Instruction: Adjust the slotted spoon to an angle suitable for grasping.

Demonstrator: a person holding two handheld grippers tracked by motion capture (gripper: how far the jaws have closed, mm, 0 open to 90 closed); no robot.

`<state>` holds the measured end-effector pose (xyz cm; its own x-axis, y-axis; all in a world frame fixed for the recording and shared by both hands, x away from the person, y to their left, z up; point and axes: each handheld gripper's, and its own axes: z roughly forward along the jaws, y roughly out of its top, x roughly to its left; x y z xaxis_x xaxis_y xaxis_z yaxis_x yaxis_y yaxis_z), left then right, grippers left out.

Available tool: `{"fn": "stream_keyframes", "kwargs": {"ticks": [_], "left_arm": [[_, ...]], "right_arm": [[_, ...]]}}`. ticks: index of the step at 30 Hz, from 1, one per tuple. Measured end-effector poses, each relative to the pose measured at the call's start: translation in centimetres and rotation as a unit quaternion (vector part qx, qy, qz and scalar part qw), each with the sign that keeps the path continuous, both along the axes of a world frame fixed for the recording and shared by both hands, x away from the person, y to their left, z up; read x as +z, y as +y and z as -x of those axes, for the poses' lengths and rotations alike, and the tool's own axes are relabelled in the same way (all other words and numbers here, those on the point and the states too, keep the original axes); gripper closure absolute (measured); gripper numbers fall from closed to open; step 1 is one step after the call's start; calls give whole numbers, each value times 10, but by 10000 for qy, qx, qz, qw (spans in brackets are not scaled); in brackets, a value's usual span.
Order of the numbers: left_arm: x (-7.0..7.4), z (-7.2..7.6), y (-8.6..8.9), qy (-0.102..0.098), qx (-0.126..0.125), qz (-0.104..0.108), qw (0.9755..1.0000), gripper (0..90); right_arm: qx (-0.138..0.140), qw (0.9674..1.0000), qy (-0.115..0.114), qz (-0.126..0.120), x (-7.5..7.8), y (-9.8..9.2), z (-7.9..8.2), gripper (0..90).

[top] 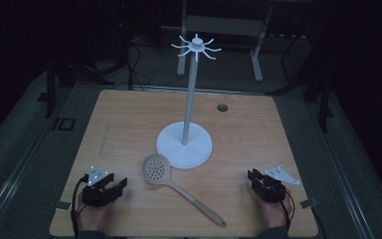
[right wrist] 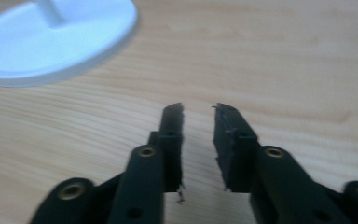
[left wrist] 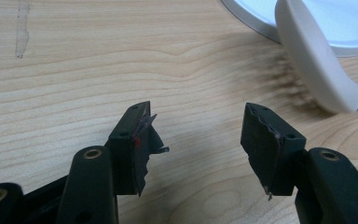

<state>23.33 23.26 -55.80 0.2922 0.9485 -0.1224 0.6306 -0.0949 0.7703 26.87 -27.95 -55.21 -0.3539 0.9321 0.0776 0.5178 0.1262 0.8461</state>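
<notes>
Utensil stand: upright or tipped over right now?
Upright. The stand has its round base flat on the table, and the pole rises straight to the hook crown. The hooks carry nothing.

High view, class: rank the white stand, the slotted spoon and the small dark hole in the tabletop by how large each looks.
1. White stand, largest.
2. Slotted spoon, shorter overall.
3. Hole in the tabletop, by far the smallest.

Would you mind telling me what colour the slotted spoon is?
The spoon is beige, clearest in the high view.
</notes>
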Motion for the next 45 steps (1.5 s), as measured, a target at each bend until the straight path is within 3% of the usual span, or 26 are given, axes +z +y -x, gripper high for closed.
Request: {"fn": "stream_keyframes", "kwargs": {"ticks": [7, 9, 11, 12, 15, 17, 20, 21, 23, 24, 25, 26, 27, 32, 39, 45], "left_arm": [[0, 0, -1, -5, -20, -25, 10000, 437], [0, 0, 0, -2, -11, -19, 10000, 437], [0, 0, -1, 2, -14, -22, 10000, 437], [0, 0, -1, 6, -21, -30, 10000, 437], [0, 0, -2, 6, -30, -47, 10000, 437], [0, 0, -2, -2, -26, -37, 10000, 437], [0, 0, -2, -1, -28, -34, 10000, 437], [0, 0, -2, -1, -29, -36, 10000, 437], [0, 0, -2, 5, -35, -45, 10000, 437], [0, 0, -2, 6, -37, -46, 10000, 437], [0, 0, -2, 8, -37, -46, 10000, 437], [0, 0, -2, 6, -35, -45, 10000, 437], [0, 0, -2, 5, -38, -45, 10000, 437], [0, 0, -2, -4, -34, -35, 10000, 437], [0, 0, -2, -5, -36, -35, 10000, 437], [0, 0, -2, -2, -42, -45, 10000, 437]], "right_arm": [[749, 9969, -124, -193, 13, 16, 19, 896], [830, 9962, -135, -229, 14, 18, 21, 898], [1161, 9926, -113, -338, 16, 27, 28, 900], [1161, 9926, -113, -338, 16, 27, 28, 900], [1657, 9858, -70, -248, 15, 44, 42, 900], [1747, 9843, -33, -263, 14, 48, 46, 900], [2107, 9770, 99, -319, 10, 65, 59, 900], [2107, 9770, 99, -319, 10, 65, 59, 900], [2287, 9729, 158, -300, 7, 74, 66, 900], [2468, 9684, 211, -283, 4, 83, 71, 900], [2468, 9684, 211, -283, 4, 83, 71, 900], [2645, 9638, 260, -203, 1, 92, 75, 899], [2645, 9638, 260, -203, 1, 92, 75, 899], [2955, 9542, 455, 122, -10, 108, 79, 900], [3025, 9508, 565, 350, -15, 112, 79, 900], [2814, 9563, 381, 700, -14, 111, 76, 900]]}}
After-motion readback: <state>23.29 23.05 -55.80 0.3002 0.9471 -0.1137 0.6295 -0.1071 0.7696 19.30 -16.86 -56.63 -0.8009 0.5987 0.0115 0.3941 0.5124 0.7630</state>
